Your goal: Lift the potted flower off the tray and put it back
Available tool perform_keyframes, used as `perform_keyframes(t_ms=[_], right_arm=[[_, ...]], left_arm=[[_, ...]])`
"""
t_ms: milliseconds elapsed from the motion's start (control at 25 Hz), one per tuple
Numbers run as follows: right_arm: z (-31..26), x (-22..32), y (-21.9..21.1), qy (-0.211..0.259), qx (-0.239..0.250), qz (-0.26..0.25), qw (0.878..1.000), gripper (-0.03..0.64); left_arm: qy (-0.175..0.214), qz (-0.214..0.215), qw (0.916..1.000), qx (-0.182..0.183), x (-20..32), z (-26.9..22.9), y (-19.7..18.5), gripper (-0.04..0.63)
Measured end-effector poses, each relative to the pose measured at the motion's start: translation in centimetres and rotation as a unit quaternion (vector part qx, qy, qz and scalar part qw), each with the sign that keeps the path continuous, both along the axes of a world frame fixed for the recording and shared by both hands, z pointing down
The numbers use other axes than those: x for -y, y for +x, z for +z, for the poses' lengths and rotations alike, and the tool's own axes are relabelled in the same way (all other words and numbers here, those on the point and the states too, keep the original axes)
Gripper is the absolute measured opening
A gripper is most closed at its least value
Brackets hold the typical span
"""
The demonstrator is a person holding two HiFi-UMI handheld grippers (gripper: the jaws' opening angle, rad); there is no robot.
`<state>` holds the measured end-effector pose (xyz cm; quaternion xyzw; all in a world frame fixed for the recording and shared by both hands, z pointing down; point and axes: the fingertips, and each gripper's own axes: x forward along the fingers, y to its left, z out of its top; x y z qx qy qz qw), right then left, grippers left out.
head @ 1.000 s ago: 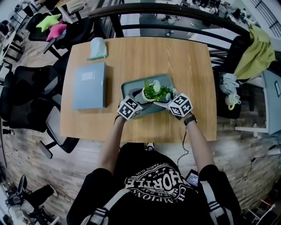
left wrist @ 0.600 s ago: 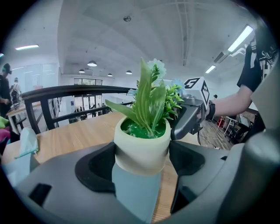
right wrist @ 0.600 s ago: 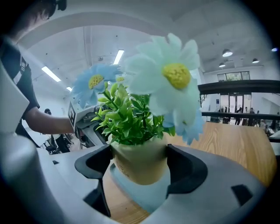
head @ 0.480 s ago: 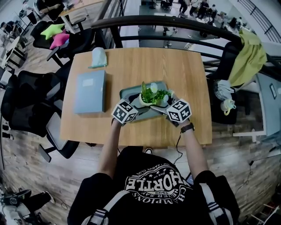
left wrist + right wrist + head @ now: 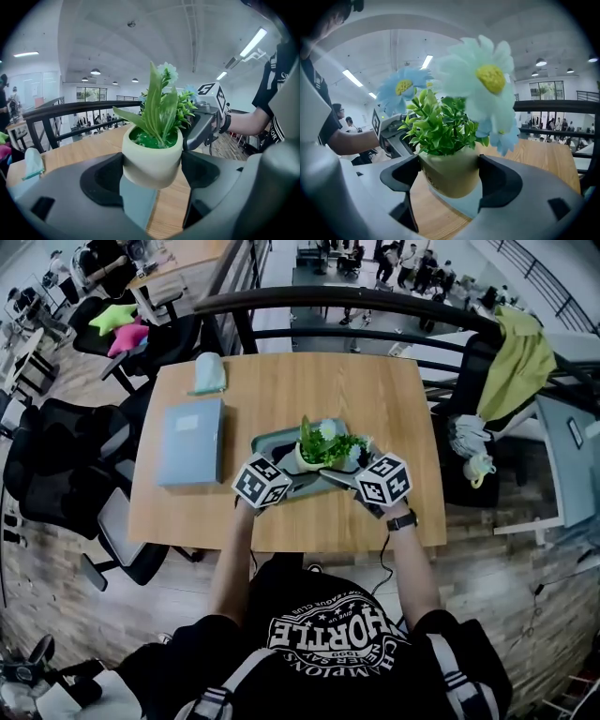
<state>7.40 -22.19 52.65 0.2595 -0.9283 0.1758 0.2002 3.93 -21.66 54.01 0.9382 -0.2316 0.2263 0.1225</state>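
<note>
The potted flower (image 5: 323,446), a cream pot of green leaves and pale blue daisies, hangs just above the grey-green tray (image 5: 266,439) and tilts a little. Both gripper views show a gap under its base, with the tray's surface beneath it. Two claws carry it. The left claw (image 5: 292,468) has its jaws pressed on either side of the pot wall, as the left gripper view shows (image 5: 152,171). The right claw (image 5: 343,471) clamps the same pot from the opposite side, its jaws also tight on the wall (image 5: 449,176). Each claw can be seen from the other's camera, just behind the foliage.

The tray lies flat on the wooden worktop (image 5: 375,381), nearer the person's edge than the far one. A pale blue folder (image 5: 192,440) rests to its left, well apart from it. A pale teal pouch (image 5: 208,371) stands beyond the folder, near the far left corner.

Past the worktop runs a dark curved railing (image 5: 356,294). To the left are black chairs, one bearing a green star cushion (image 5: 112,315) and a pink one (image 5: 129,337) (the two touch). A yellow-green cloth (image 5: 518,357) hangs to the right.
</note>
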Motion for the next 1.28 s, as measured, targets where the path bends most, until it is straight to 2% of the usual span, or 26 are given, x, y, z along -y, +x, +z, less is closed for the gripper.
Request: perform_keyframes(t_ms=[120,320,440,720,920,1160,1280], right_arm=[[-1.8,-1.2,0.1,0.004,0.013,0.008,1.0,0.414],[-4.8,-3.0,0.1,0.017,0.044,0.019,0.999,0.416],[-6.0,-3.8,0.4,0.023,0.046,0.017,0.999,0.416],[-9.4,-5.3,-0.3,0.055,0.035,0.016,0.998,0.416],[-11.4,-6.3,-0.4,0.076,0.044,0.016,0.996,0.416],[-12.9,-7.4,-0.1,0.084,0.081,0.028,0.993,0.414],[-13.3,-8.1,0.3,0.084,0.091,0.035,0.992,0.413]], left_arm=[[0.002,0.002,0.9999,-0.011,-1.2,-1.8,0.0,0.403],[0.021,0.007,0.9997,-0.003,-2.9,-5.0,-0.2,0.403],[0.031,0.005,0.9995,-0.007,-3.7,-6.3,0.0,0.403],[0.036,-0.008,0.9981,-0.049,-5.2,-9.3,-0.7,0.403],[0.06,-0.005,0.9971,-0.046,-6.1,-11.2,-0.9,0.403],[0.09,0.008,0.9955,-0.031,-7.2,-13.2,-0.8,0.403],[0.098,0.013,0.9943,-0.041,-7.8,-13.7,-0.6,0.403]])
